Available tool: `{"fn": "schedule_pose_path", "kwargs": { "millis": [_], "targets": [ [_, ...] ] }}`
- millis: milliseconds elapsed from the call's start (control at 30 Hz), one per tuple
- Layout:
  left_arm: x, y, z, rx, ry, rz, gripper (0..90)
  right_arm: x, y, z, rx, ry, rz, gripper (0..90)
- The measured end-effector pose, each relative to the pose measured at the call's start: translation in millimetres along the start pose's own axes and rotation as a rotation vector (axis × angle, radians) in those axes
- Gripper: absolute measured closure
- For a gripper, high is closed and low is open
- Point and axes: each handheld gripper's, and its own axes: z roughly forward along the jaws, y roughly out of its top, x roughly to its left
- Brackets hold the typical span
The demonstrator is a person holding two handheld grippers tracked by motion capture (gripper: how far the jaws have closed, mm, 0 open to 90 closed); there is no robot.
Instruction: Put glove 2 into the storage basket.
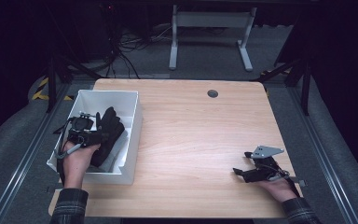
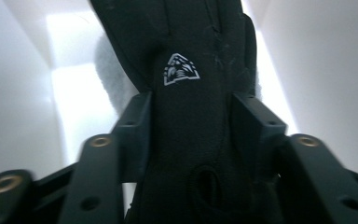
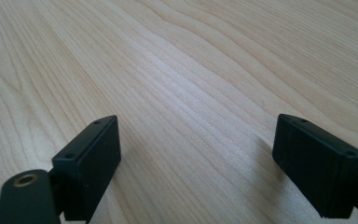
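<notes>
Wood-grain tabletop point(image 1: 196, 135), dark room. Left tongs point(image 2: 191, 126) clenched on black glove point(image 2: 191, 56) inside white bin point(image 1: 133, 140), left of frame. Right tongs point(image 3: 196, 163) released, idle. Risk: limp glove snagging bin wall, slipping free.

— What is seen beyond the work itself?
— A wooden table point(image 1: 200, 140) with a round grommet point(image 1: 212, 94) set near its far edge.
— And past that?
— A white desk frame point(image 1: 209, 28) and tangled cables point(image 1: 126, 51) are seen on the grey floor point(image 1: 335, 140).
</notes>
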Motion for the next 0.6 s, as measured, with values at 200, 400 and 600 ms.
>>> {"fn": "schedule_pose_path", "kwargs": {
  "millis": [200, 400, 600],
  "targets": [
    [-0.2, 6.3, -11.6, -0.054, 0.002, 0.011, 31.2, 0.0, 0.0, 0.0, 0.000, 0.000, 0.000, 15.5],
    [-2.7, 13.1, -21.9, -0.087, -0.011, 0.022, 27.2, 0.0, 0.0, 0.0, 0.000, 0.000, 0.000, 15.4],
    [-12.6, 20.8, -28.2, -0.110, -0.055, 0.059, 22.9, 0.0, -0.1, -0.1, 0.000, -0.001, 0.000, 15.5]
  ]
}}
